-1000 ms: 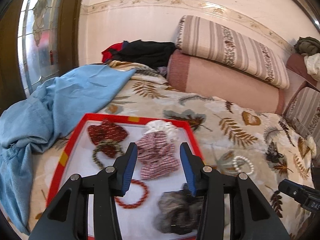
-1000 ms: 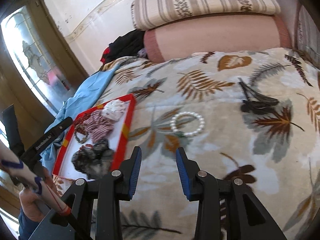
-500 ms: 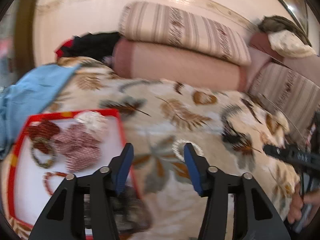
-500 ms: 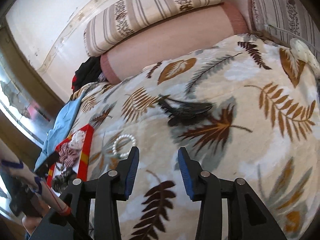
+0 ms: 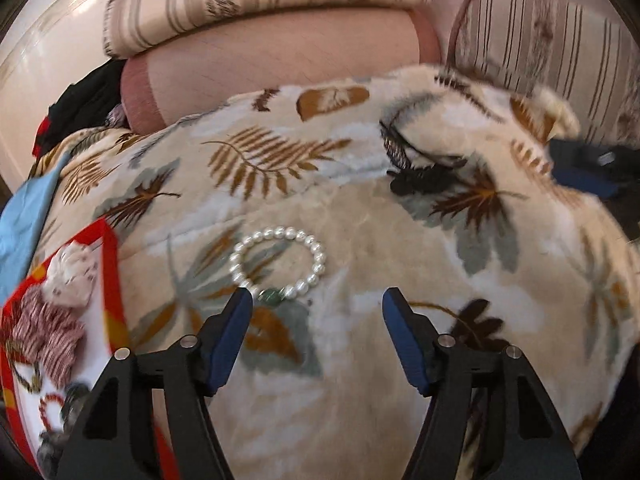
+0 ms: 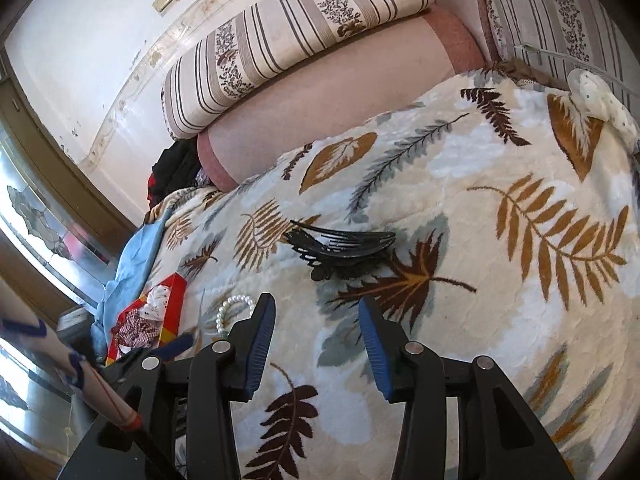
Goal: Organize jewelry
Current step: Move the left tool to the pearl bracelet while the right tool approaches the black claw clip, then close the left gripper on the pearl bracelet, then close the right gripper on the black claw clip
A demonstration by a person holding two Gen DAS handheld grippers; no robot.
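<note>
Pearl beads in a bracelet (image 5: 278,267) lie on the leaf-print blanket (image 5: 360,392), just ahead of the left gripper (image 5: 316,300), whose jaws gape wide and empty. The right gripper (image 6: 316,312), also spread wide, hovers near a black hair claw (image 6: 344,250). The red tray (image 5: 110,280) sits off left.

White pearl-bead bracelet with one green bead (image 5: 279,267), lying flat as an open ring on leaf-patterned plush blanket (image 5: 352,208). Black plastic claw hair clip (image 6: 343,249), resting on its side farther back. Red-rimmed white tray (image 5: 108,276) at left, holding striped fabric scrunchies (image 5: 48,336) and red bead bracelet (image 5: 50,414).
</note>
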